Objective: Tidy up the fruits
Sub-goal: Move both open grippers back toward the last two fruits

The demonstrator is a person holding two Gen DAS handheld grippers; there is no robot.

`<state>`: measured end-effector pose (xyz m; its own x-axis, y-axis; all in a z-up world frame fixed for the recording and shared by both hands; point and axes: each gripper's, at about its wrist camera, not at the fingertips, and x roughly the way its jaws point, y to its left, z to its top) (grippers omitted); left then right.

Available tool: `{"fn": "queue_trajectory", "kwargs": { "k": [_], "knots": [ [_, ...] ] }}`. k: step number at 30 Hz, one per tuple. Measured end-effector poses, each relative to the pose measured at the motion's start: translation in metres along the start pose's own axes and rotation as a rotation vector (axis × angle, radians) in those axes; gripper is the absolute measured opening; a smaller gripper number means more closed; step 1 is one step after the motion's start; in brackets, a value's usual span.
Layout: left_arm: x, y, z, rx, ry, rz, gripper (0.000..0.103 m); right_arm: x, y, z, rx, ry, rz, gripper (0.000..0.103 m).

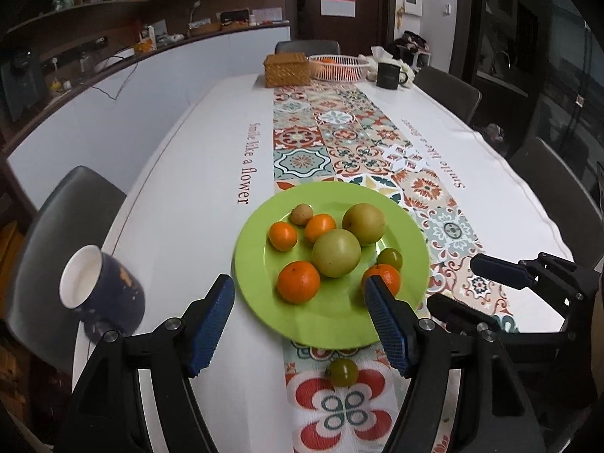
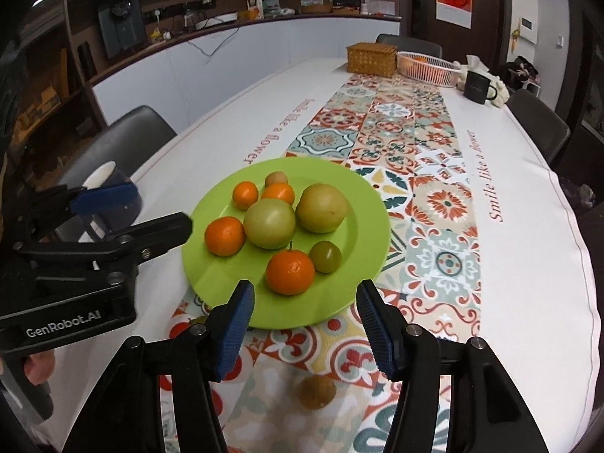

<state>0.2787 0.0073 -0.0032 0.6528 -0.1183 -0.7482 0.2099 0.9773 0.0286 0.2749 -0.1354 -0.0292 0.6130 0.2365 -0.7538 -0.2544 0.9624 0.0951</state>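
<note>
A green plate [image 1: 332,321] [image 2: 358,226] on the patterned runner holds several fruits: oranges [image 1: 298,281] [image 2: 290,271], two large pale green fruits [image 1: 336,253] [image 2: 269,224], a small green one [image 2: 325,256] and a small brown one [image 1: 301,214]. A small green fruit [image 1: 342,372] lies on the runner in front of the plate, between my left fingers. A brown fruit [image 2: 316,391] lies on the runner between my right fingers. My left gripper [image 1: 300,324] is open and empty above the plate's near edge. My right gripper [image 2: 304,326] is open and empty.
A dark blue mug [image 1: 102,294] stands at the table's left edge. At the far end are a wicker box [image 1: 287,70], a white basket [image 1: 338,66] and a black mug [image 1: 389,75]. Chairs surround the table.
</note>
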Motion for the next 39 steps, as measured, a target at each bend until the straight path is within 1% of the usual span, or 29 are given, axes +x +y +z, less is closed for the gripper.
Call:
{"fn": "queue_trajectory", "kwargs": {
  "k": [4,14,20,22,24,30,39],
  "knots": [
    [-0.021,-0.002,-0.006,0.001,-0.032,0.015,0.072,-0.018,0.000,-0.002,0.009,-0.033,0.004,0.057],
    [-0.063,-0.005,-0.020,0.001,-0.101,0.031,0.076,-0.061,0.005,-0.006,0.010,-0.120,-0.005,0.057],
    [-0.078,-0.008,-0.032,0.021,-0.127,0.041,0.081,-0.074,0.002,-0.017,0.035,-0.139,-0.010,0.057],
    [-0.079,-0.010,-0.038,0.029,-0.126,0.039,0.081,-0.073,0.000,-0.020,0.047,-0.134,-0.008,0.057],
    [-0.078,-0.010,-0.042,0.032,-0.119,0.035,0.082,-0.071,-0.002,-0.024,0.061,-0.124,-0.010,0.062],
    [-0.066,-0.010,-0.060,0.037,-0.086,0.018,0.082,-0.060,-0.005,-0.040,0.087,-0.086,-0.026,0.062],
    [-0.040,-0.010,-0.081,0.051,-0.029,-0.025,0.082,-0.043,-0.002,-0.062,0.073,-0.033,-0.042,0.062]
  ]
}}
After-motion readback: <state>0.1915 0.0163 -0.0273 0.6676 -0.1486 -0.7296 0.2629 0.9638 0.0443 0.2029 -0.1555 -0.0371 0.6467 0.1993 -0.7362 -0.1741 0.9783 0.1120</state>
